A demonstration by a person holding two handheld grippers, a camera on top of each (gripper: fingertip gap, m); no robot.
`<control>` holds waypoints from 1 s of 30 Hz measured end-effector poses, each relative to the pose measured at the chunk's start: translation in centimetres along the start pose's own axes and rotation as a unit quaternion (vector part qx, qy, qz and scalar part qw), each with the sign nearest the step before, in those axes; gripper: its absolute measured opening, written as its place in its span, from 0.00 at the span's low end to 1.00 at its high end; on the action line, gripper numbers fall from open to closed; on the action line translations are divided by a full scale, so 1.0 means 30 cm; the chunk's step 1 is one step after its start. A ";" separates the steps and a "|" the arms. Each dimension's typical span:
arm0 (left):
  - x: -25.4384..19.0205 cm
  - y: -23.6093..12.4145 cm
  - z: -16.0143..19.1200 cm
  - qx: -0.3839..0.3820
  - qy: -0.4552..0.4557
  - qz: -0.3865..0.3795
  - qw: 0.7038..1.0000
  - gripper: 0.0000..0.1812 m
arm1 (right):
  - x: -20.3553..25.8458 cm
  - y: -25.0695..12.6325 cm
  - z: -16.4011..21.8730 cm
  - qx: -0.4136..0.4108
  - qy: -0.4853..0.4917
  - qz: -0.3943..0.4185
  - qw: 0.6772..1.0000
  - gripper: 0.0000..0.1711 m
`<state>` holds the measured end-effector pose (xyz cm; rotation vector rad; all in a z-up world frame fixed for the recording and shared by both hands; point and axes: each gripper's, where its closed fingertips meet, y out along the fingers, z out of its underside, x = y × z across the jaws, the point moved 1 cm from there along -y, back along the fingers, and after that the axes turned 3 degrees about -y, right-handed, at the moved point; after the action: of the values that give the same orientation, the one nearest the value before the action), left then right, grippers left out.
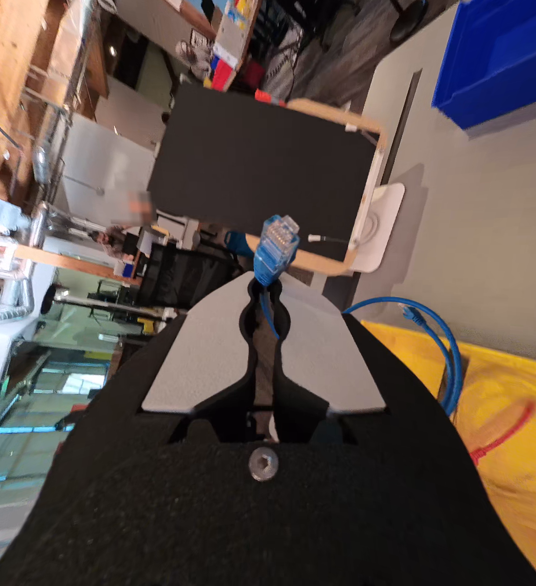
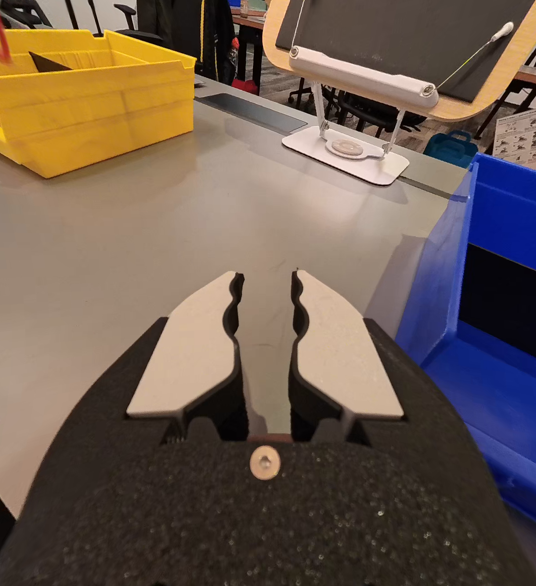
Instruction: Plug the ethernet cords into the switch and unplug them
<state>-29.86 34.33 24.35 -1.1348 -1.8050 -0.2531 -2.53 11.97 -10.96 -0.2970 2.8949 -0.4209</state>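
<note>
My left gripper (image 1: 265,283) is shut on a blue ethernet cord just behind its clear plug (image 1: 276,244), which sticks out past the fingertips. The view is rolled sideways and the gripper is held up in the air. The cord (image 1: 447,355) loops back over the yellow bin (image 1: 514,444), with its other blue plug (image 1: 414,314) hanging free. My right gripper (image 2: 268,274) is open and empty, low over the grey table (image 2: 133,253). No switch shows in either view.
A yellow bin (image 2: 95,104) stands at the table's far left and a blue bin (image 2: 498,301) at the right. A dark board on a white stand (image 2: 349,155) is at the back. A red cord (image 1: 501,434) hangs near the yellow bin. The grippers' ends are close to 50 centimetres from one another.
</note>
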 end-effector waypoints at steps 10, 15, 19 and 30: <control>-0.367 0.303 -0.303 -0.095 -0.045 0.152 0.983 0.03 | 0.009 -0.008 0.001 0.002 -0.010 -0.003 1.000 0.17; -0.689 0.472 -0.283 -0.087 -0.113 0.247 0.959 0.03 | -0.010 -0.025 -0.005 -0.004 -0.008 0.006 1.000 0.17; -0.971 0.565 -0.254 -0.056 -0.182 0.337 0.922 0.03 | -0.034 -0.043 -0.010 -0.014 0.000 0.015 1.000 0.17; -1.339 0.641 -0.158 0.073 -0.238 0.377 0.892 0.05 | -0.045 -0.042 -0.005 -0.014 0.015 0.014 1.000 0.17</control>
<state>-7.31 18.41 -10.94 -1.7924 -1.5874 0.6609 -1.07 11.12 -10.20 -0.2554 2.9323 -0.3821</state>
